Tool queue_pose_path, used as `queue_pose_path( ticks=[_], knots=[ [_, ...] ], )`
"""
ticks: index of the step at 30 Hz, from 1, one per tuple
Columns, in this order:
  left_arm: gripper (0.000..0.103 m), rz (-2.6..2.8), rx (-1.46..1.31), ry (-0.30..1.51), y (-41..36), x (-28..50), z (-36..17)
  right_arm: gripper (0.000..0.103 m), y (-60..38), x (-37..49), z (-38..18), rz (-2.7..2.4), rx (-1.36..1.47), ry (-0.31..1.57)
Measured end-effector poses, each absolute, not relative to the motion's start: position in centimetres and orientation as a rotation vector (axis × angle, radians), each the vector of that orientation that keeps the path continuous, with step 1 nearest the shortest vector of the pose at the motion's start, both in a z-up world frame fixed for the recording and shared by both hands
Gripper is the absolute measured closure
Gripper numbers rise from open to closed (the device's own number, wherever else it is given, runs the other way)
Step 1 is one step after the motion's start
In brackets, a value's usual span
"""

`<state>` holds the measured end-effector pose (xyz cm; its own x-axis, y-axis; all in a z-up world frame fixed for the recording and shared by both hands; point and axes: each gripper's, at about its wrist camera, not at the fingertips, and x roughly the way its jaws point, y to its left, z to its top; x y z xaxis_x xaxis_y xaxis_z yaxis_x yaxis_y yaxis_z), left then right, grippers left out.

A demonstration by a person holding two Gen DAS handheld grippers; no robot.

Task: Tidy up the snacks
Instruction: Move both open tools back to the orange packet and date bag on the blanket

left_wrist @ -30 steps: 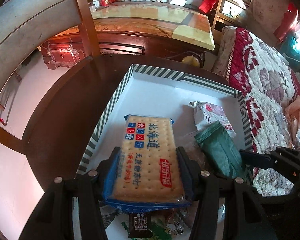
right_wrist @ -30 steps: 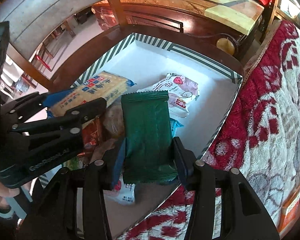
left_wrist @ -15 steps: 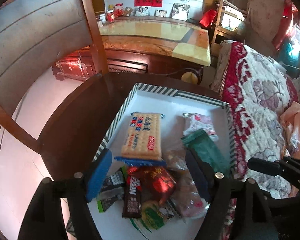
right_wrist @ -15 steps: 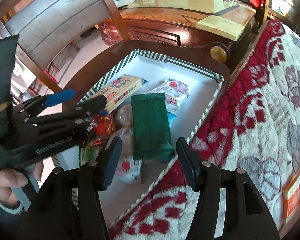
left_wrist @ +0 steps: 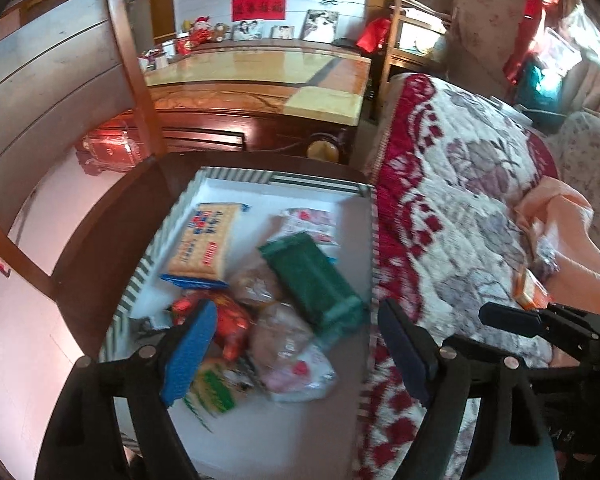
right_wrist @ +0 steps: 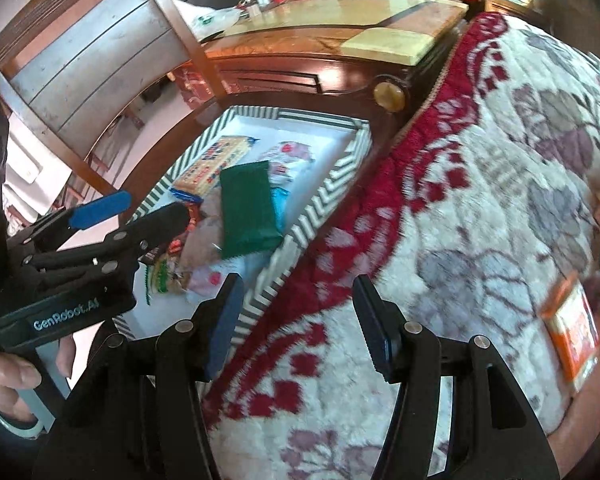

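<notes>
snacks: cracker pack [left_wrist: 204, 240] and green packet [left_wrist: 312, 284] lie in the striped tray [left_wrist: 236, 174]. left gripper [left_wrist: 292, 354], above the tray, has just been opening, empty; right gripper [right_wrist: 296, 320] gapes empty over the blanket [right_wrist: 480, 200] beside the tray.

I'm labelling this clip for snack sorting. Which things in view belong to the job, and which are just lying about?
Part of the job:
striped tray
cracker pack
green packet
red wrapped snack
orange box on the blanket

Just lying about:
floral blanket
wooden chair
photo frames
</notes>
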<state>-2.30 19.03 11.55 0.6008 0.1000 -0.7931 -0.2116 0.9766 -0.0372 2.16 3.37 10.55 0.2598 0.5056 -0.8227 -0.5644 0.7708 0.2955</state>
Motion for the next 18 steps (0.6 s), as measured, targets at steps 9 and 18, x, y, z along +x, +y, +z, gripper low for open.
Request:
queue_pose_path(
  ticks=[9, 18],
  knots=[
    [0.018, 0.092, -0.098, 0.935, 13.5, -2.0, 11.1, 0.046, -2.9, 2.2, 9.6, 0.627, -0.028, 1.113],
    [0.018, 0.01, -0.059, 0.963, 8.6, -1.0, 10.7, 0.046, -10.9, 2.9, 8.2, 0.497, -0.016, 1.141]
  ],
)
